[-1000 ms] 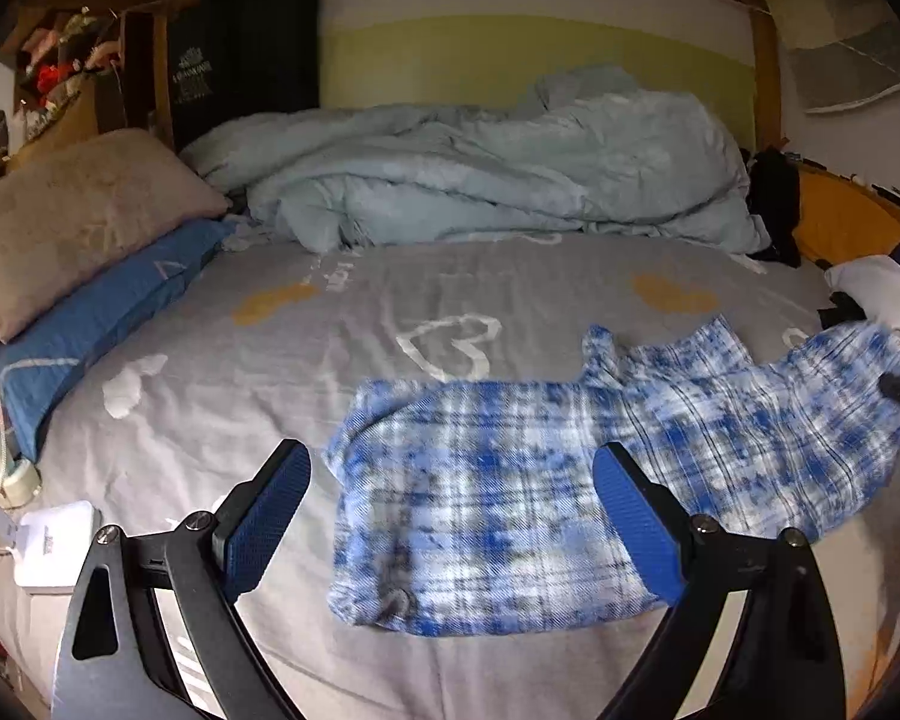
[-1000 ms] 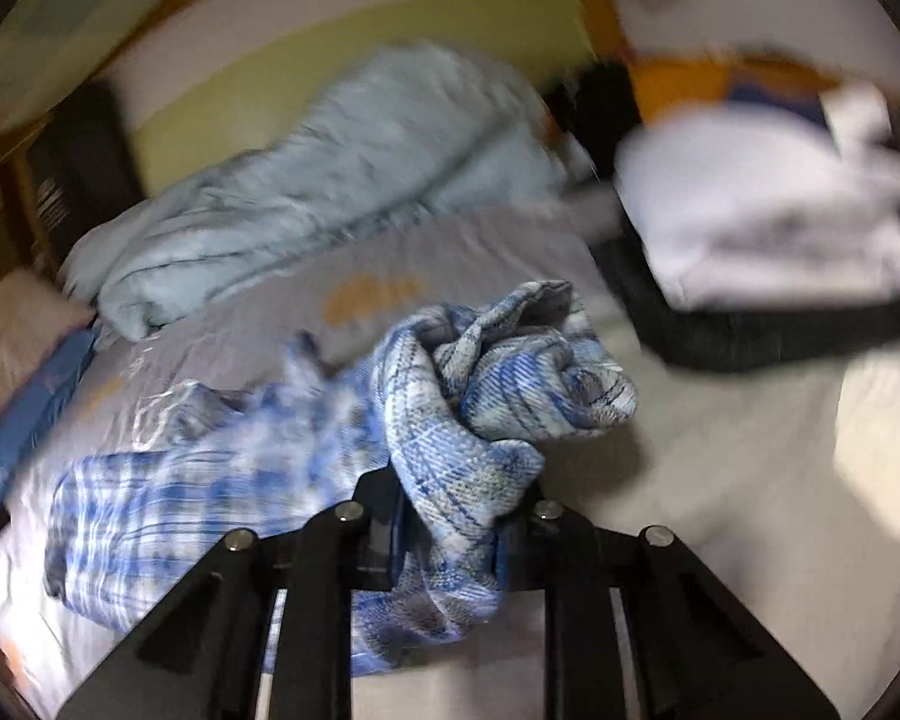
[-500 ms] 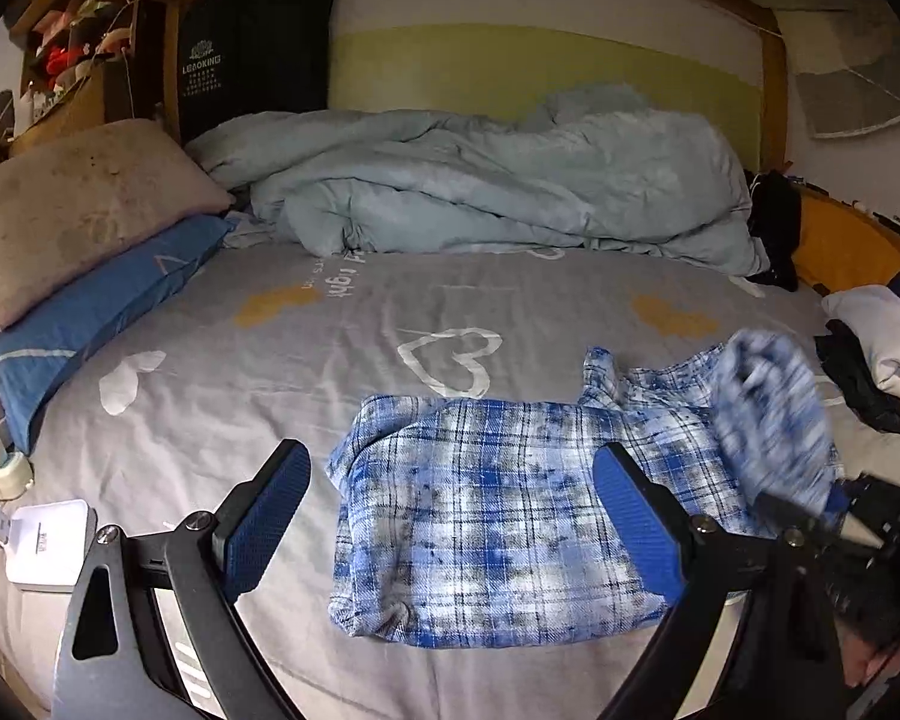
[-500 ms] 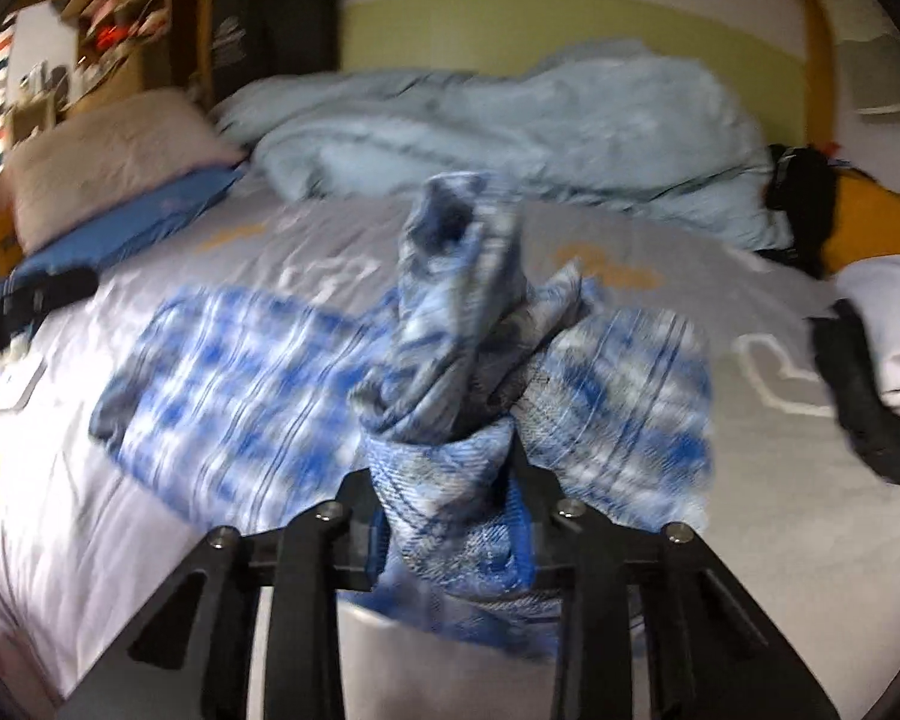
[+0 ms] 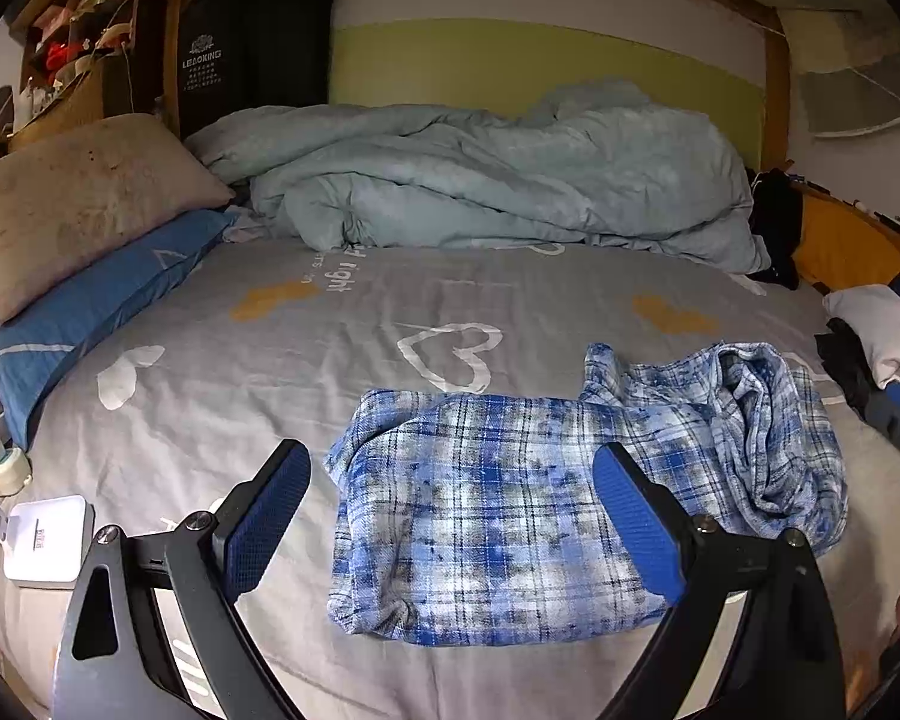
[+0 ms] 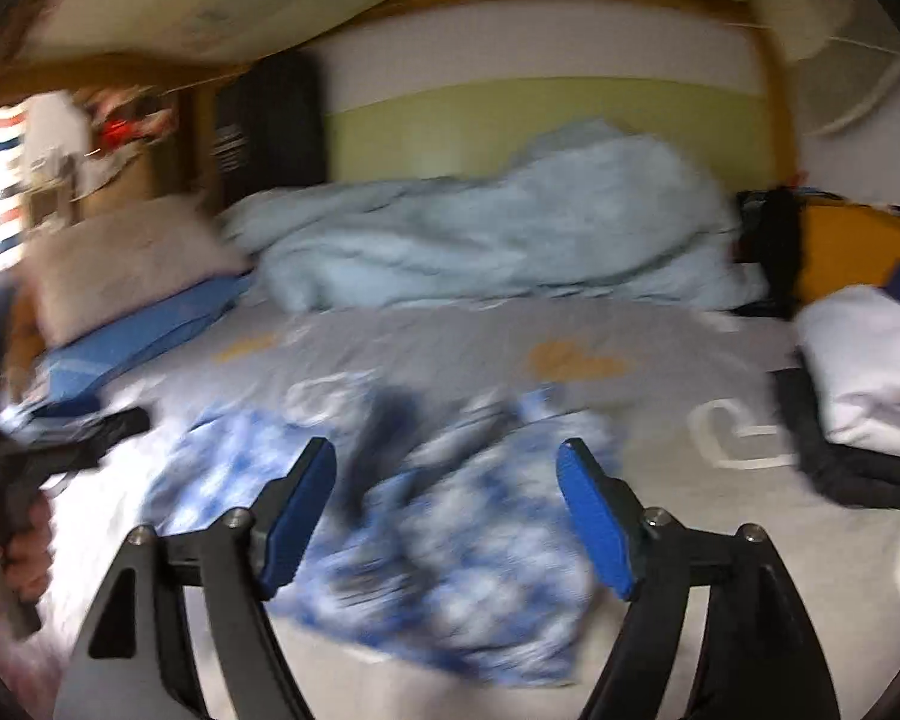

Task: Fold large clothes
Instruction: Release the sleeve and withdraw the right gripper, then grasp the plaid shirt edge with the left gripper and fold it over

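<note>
Plaid shirt (image 5: 510, 516): blue-and-white, lying on the grey bedsheet (image 5: 282, 372) at 6 o'clock of the left wrist view; left part flat and folded, right part bunched in a rumpled heap at 3 o'clock.
Left gripper (image 5: 450, 516): jaws spread wide, nothing between the blue pads (image 5: 267, 519), poised above the flat part of the shirt, not touching it.
Right gripper (image 6: 447, 516): jaws just opened, standing apart, cloth released; blurred shirt lying on the sheet beyond the pads, no grip on it.
Duvet (image 5: 498, 180): pale blue, crumpled at 12 o'clock against the green headboard panel (image 5: 510, 60).
Pillows: beige pillow (image 5: 72, 204) stacked on blue pillow (image 5: 90, 306), at 9 to 10 o'clock.
White box (image 5: 45, 537): at 8 o'clock, near the bed edge.
Folded white garment (image 6: 870, 372): on dark cloth, at 3 o'clock of the right wrist view.
Hand (image 6: 24, 546): at 8 o'clock of the right wrist view, around a dark handle.
</note>
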Demonstrator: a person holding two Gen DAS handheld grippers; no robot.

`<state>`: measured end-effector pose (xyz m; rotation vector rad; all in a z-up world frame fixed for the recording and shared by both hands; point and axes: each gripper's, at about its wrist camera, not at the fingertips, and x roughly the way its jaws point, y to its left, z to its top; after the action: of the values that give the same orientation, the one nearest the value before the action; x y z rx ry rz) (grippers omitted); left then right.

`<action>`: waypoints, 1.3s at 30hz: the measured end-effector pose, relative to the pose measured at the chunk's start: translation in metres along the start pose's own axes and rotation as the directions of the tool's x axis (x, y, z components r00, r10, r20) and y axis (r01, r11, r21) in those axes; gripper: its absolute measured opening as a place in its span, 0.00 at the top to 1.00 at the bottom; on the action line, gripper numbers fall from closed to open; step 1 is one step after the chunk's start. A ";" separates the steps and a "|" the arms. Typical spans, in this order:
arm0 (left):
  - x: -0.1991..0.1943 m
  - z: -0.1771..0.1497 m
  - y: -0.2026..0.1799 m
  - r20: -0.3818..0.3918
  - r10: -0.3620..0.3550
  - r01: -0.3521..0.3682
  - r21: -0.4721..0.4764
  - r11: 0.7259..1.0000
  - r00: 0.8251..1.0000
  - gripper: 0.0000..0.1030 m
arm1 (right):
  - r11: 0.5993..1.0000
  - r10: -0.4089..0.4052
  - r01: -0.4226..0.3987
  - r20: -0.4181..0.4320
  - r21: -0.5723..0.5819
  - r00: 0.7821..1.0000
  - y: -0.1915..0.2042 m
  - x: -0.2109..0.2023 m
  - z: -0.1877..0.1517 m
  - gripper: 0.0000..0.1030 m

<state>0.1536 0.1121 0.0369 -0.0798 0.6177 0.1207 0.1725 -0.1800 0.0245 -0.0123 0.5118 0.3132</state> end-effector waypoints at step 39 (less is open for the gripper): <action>-0.030 0.005 -0.117 -0.033 -0.423 0.421 0.188 0.887 0.906 0.45 | 0.997 -0.037 0.056 -0.279 0.059 0.960 -0.064 -0.010 0.020 0.53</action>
<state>0.1479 -0.0057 0.0628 -0.0262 0.5876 -0.3625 0.1934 -0.2419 0.0428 -0.0040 0.7995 0.2492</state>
